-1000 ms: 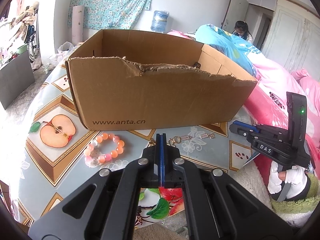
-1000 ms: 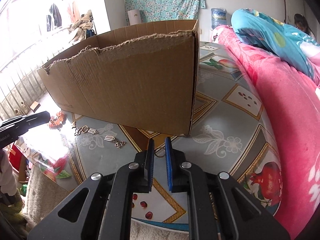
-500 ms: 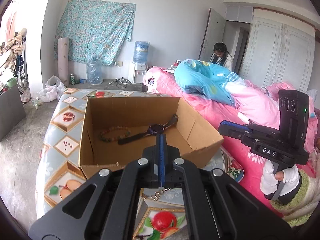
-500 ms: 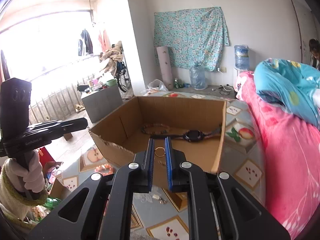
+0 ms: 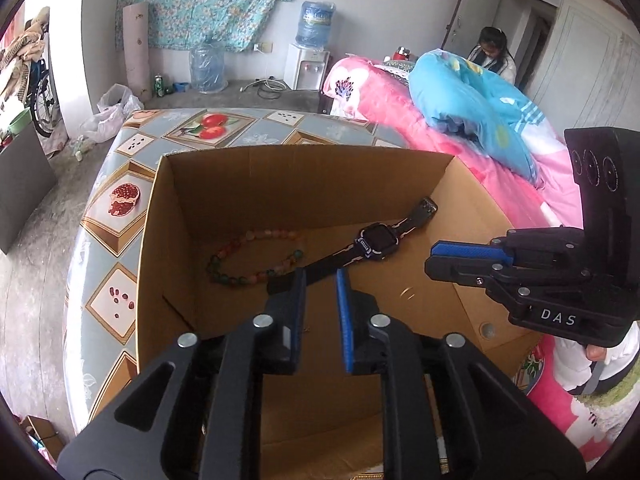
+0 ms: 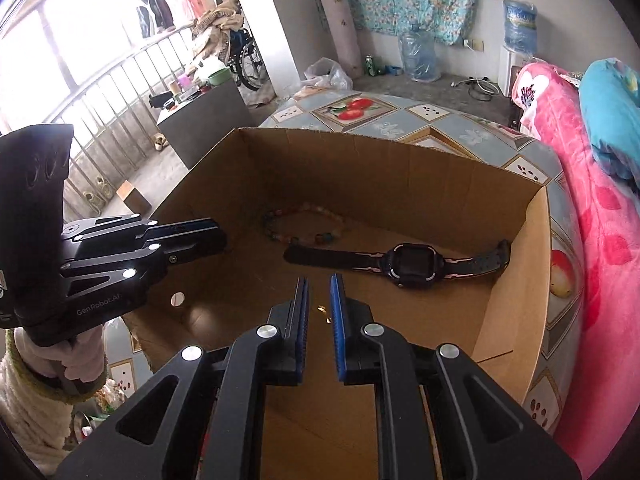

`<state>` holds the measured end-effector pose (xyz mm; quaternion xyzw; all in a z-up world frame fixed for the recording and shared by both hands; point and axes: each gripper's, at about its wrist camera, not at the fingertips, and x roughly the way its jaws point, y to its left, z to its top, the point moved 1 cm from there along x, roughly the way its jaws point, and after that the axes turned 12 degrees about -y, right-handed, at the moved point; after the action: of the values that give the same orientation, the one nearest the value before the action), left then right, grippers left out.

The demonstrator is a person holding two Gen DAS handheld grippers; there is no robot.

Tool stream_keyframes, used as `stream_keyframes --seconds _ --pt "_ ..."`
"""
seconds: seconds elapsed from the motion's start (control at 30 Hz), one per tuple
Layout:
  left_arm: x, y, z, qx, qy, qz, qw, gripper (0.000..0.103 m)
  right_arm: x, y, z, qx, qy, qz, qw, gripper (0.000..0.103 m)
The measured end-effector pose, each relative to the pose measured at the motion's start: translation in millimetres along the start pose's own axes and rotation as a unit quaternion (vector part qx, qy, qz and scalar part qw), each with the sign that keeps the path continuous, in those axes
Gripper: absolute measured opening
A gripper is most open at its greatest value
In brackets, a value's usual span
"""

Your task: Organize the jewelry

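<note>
1. Your left claw [image 5: 320, 280] is opening above the box [image 5: 172, 216], nothing visibly between its pads.
2. Your right claw [image 6: 319, 284] stands slightly parted; a small gold piece [image 6: 323, 312] below it may bounce astray.
3. The watch [image 6: 404, 266] and bracelet [image 6: 304, 224] lie inside, toward twelve o'clock.

Daylit room, bright on one side, strong fisheye bend.
Daylight floods through the window [image 6: 60, 40], blown out to white glare in the right wrist view. Inside the cardboard box [image 5: 248, 200] the walls throw soft shadow over its floor. Both views curve and darken at the corners; a small falling speck is blurred.
</note>
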<state>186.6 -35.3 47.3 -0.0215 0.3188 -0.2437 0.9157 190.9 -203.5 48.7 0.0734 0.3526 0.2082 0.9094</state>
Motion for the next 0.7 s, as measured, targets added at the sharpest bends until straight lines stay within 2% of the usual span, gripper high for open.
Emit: stream_keyframes --seconds 0.07,0.2,0.3,0.37,0.43,0.57,0.7 --pt "0 3 -1 -0.003 -0.007 0.001 1.0000 0.020 -3 -5 0 0.002 -0.014 0.000 1.000 0.023" --pt "-9 11 2 -0.011 -0.031 0.005 0.9994 0.021 -13 -10 5 0.002 -0.043 0.015 0.999 0.025" --pt "-32 11 -1 -0.010 -0.063 0.002 0.9980 0.021 -36 -8 4 0.000 -0.085 0.038 0.996 0.026" --pt "-51 10 -10 -0.007 -0.081 0.001 0.9967 0.022 -56 0 -2 -0.014 -0.121 0.058 0.991 0.035" --pt "-70 8 -23 -0.006 -0.092 -0.004 0.9957 0.024 -73 8 -15 -0.028 -0.147 0.076 0.986 0.037" --pt "-100 1 -59 -0.003 -0.094 -0.020 0.9954 0.024 -93 27 -52 -0.057 -0.147 0.112 0.981 0.037" --pt "-106 -8 -96 -0.028 -0.063 -0.048 0.9965 0.024 -101 38 -90 -0.054 -0.111 0.133 0.983 0.037"
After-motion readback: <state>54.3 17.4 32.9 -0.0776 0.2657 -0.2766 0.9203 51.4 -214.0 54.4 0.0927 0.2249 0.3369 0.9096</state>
